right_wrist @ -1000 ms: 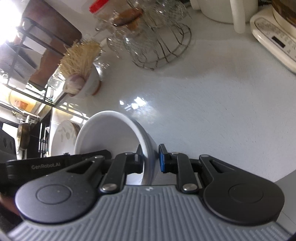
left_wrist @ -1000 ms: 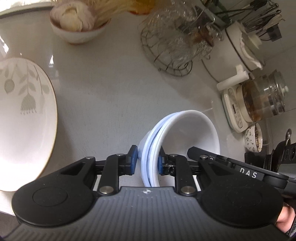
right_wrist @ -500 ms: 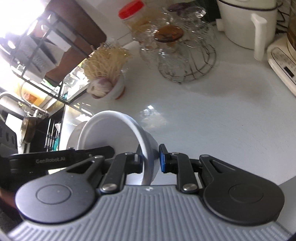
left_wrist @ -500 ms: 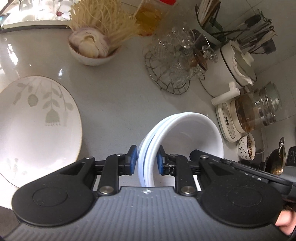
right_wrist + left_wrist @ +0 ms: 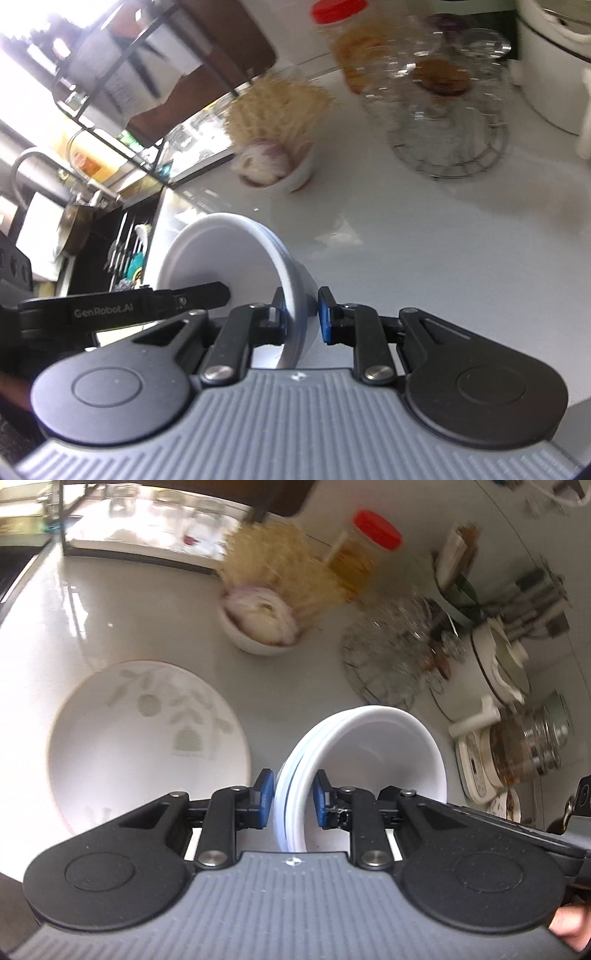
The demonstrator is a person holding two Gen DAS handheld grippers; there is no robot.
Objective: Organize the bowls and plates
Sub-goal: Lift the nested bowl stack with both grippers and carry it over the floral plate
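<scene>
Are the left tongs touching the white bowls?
Touching. The left wrist view shows the left tongs with both blue pads pressed on the rim of the white bowls.

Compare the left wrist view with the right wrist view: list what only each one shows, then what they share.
Only the left wrist view: the leaf-patterned plate on the counter and the glass kettle.

Only the right wrist view: the sink faucet and the utensils beside it.

Both: the stack of white bowls, clamped at its rim by the left gripper and the right gripper; the garlic bowl; the red-lidded jar; the wire rack.
</scene>
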